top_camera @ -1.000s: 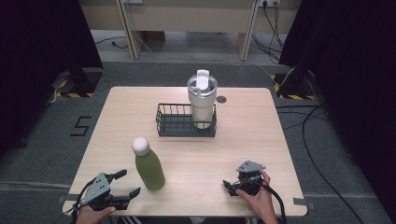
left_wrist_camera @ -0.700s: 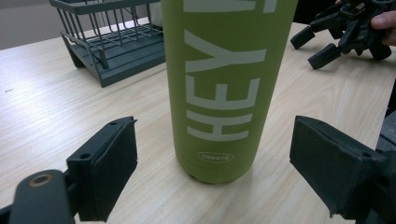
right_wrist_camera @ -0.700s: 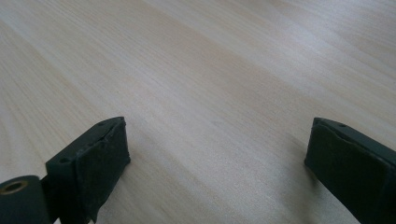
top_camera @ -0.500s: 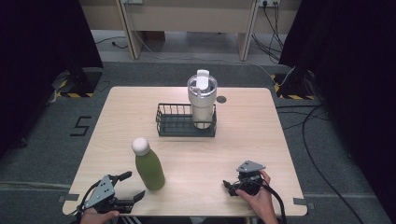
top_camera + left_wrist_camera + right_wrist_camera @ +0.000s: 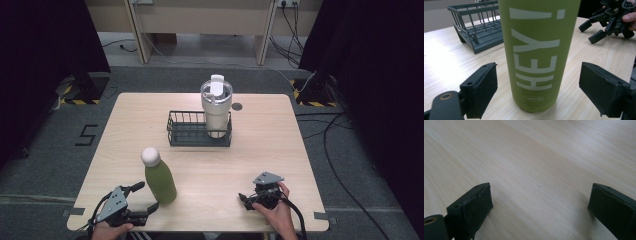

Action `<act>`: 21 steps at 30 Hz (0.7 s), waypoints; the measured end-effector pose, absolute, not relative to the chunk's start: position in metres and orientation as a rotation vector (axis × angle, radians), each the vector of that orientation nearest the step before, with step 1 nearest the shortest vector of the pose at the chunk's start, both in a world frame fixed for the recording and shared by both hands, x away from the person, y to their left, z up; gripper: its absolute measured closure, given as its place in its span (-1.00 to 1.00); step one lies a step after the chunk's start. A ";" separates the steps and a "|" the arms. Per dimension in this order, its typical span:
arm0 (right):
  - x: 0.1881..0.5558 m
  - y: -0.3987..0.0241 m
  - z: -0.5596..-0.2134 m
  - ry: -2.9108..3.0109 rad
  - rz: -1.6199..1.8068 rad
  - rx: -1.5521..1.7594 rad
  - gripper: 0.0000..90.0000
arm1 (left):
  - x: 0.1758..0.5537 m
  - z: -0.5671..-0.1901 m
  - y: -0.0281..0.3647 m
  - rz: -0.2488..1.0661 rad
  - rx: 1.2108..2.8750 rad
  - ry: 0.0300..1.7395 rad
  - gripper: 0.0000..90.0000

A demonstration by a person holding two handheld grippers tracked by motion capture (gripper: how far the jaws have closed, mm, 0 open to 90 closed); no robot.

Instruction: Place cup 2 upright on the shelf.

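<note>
L gripper (image 5: 141, 197) moved up; bottle (image 5: 537, 52) btwn fingers (image 5: 481, 91), untouched.

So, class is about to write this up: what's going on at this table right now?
A person holds a gripper in each hand. The left gripper has its jaws open on either side of an upright green bottle, not pressing on it. The right gripper rests open near the table's front edge with nothing between its jaws. Farther back, a white tumbler stands in a dark wire rack.

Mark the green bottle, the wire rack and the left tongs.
green bottle (image 5: 161, 182), high view, middle of its body.
wire rack (image 5: 186, 136), high view, bare floor left of the tumbler.
left tongs (image 5: 145, 196), high view, midway between the tips.
</note>
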State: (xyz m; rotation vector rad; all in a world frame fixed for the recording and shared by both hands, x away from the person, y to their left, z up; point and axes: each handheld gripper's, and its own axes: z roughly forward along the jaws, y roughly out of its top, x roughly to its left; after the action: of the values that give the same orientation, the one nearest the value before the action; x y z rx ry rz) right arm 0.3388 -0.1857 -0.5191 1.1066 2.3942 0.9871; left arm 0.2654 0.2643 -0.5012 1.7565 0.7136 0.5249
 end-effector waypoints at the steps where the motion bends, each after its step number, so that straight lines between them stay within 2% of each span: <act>1: 0.339 -0.186 -0.519 2.394 0.987 1.107 -0.88 | 0.267 -0.502 0.264 0.522 1.755 0.719 -0.67; 21: 0.339 -0.186 -0.519 2.393 0.986 1.107 -0.88 | 0.290 -0.503 0.240 0.524 1.816 0.671 -0.67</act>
State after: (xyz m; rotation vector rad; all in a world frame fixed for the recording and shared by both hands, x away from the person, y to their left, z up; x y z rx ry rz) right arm 0.3388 -0.1857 -0.5192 1.1067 2.3933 0.9864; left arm 0.2901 0.2396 -0.5029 1.8161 0.6713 0.5244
